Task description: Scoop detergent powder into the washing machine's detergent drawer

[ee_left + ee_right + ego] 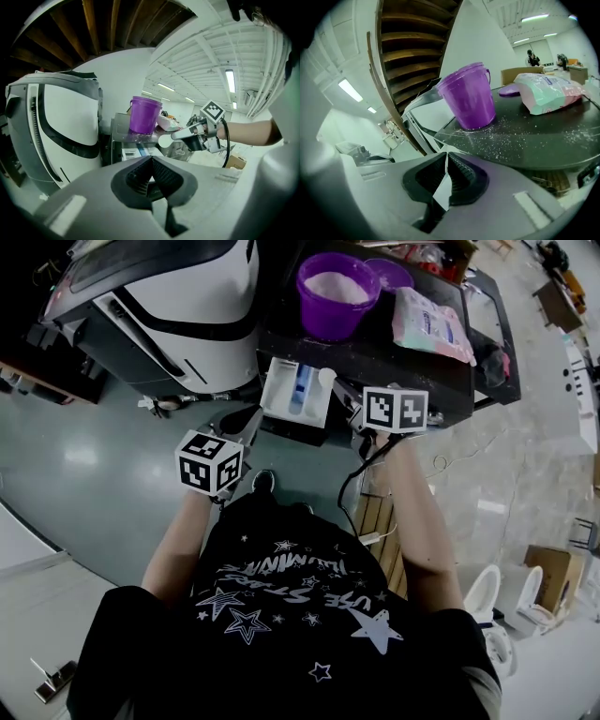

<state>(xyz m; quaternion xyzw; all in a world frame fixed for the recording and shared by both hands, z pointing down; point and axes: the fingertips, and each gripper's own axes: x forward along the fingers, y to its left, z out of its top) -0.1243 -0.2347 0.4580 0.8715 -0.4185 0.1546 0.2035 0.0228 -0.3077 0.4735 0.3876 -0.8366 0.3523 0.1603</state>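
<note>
The white detergent drawer with a blue insert stands pulled out below the black machine top. A purple bucket of white powder stands on that top, also in the right gripper view. My right gripper is shut on the handle of a white scoop, whose bowl hangs over the drawer's right edge. The left gripper view shows the scoop in front of the right gripper. My left gripper is shut and empty, just left of the drawer, a little nearer me.
A pink-and-green detergent bag and a purple lid lie on the black top, right of the bucket. Spilled powder speckles that top. A white-and-black washing machine stands to the left. A black cable hangs from the right gripper.
</note>
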